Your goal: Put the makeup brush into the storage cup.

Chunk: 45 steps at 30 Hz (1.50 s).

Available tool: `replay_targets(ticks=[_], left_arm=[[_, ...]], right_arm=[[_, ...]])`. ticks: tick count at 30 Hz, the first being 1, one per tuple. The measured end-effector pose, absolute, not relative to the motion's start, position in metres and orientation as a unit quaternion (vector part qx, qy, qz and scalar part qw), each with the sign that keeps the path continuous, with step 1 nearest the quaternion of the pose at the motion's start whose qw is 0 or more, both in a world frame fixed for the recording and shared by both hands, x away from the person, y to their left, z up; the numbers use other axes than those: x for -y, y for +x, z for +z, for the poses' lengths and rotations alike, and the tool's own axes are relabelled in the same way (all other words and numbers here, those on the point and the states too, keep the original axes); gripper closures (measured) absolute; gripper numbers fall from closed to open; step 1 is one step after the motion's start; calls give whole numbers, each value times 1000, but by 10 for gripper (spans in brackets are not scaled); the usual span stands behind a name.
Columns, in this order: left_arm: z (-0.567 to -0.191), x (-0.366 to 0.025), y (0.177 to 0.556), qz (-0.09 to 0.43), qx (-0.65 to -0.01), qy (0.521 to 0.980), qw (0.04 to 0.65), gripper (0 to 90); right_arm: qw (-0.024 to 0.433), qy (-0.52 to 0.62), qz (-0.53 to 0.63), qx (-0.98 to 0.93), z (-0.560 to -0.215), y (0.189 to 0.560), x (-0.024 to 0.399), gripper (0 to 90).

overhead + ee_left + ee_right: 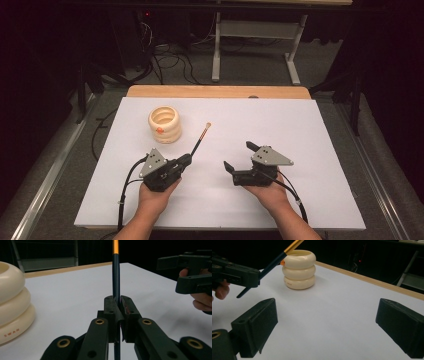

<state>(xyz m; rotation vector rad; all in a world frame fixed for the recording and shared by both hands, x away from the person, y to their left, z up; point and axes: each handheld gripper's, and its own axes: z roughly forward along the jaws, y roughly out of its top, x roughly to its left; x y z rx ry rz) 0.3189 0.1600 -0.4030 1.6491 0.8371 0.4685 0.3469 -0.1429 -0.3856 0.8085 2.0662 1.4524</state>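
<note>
Left fingers (117, 315): clamped on my pencil (115, 277), its tip rising beyond them. Right fingers (324, 327): wide apart, empty over the desk (332, 310). Cream ringed holder (165, 125): ahead of left fingers, apart. Pickup done, I judge; placing in holder remains.

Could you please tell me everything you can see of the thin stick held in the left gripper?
The stick is a slim straight rod, dark along most of its length, turning orange toward a pale tip. The left gripper is shut on its lower part, jaws pressed against both sides. It points up and away over the white table, right of the cream ringed holder.
</note>
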Motion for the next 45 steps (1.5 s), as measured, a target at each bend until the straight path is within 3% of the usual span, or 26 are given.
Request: replay_targets(ticks=[17,33,45], left_arm=[[-390,-143,325,211,-334,720,571,848],[-411,-124,320,178,-325,718,589,848],[-418,-115,317,178,-321,716,594,848]], right_arm=[[188,328,576,-725,-381,347,146,102],[139,349,597,-709,-385,348,143,211],[98,372,618,-686,-389,351,142,344]])
